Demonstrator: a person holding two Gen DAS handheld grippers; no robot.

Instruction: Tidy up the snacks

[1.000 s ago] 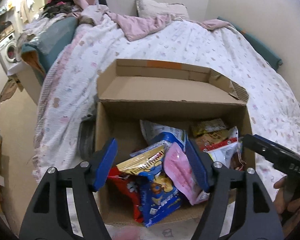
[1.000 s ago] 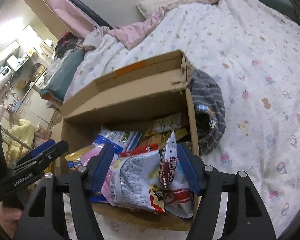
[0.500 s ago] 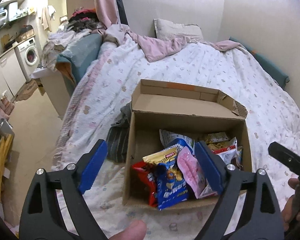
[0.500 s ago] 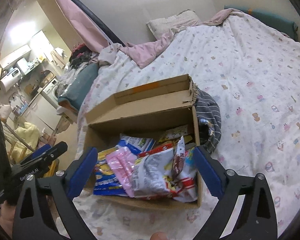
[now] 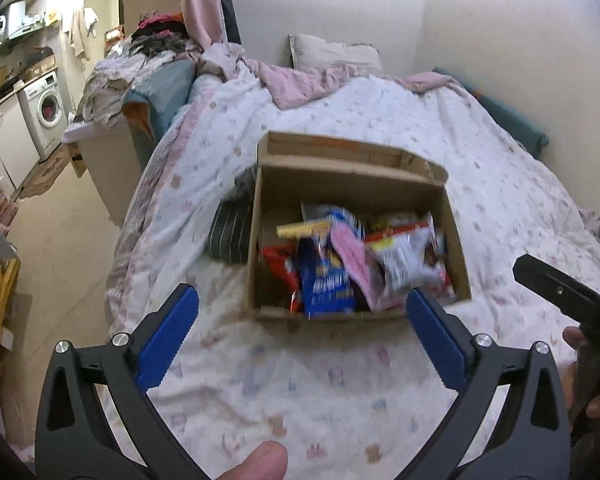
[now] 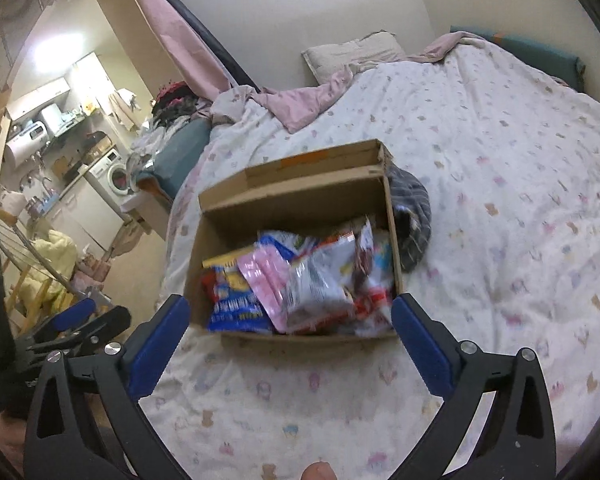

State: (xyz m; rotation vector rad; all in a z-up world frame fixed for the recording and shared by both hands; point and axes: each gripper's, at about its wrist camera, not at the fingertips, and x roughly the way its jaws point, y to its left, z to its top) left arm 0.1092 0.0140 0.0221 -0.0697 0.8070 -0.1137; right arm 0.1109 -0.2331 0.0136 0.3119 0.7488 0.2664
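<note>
Hovering near the box (image 5: 356, 184) of snacks (image 5: 340, 256), we have just spread both tools, left (image 5: 302, 334) and right (image 6: 290, 338), apart, holding nothing.

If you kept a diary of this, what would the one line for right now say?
left gripper: open, empty, jaws just widened | right gripper: open, empty, jaws just widened | snack packets: in cardboard box on bed

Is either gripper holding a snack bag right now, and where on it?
Nothing is held. The left gripper and right gripper have just opened wide, empty; snack bags lie in the cardboard box.

Two downward wrist views, shared box (image 5: 356, 184) (image 6: 296, 196)
</note>
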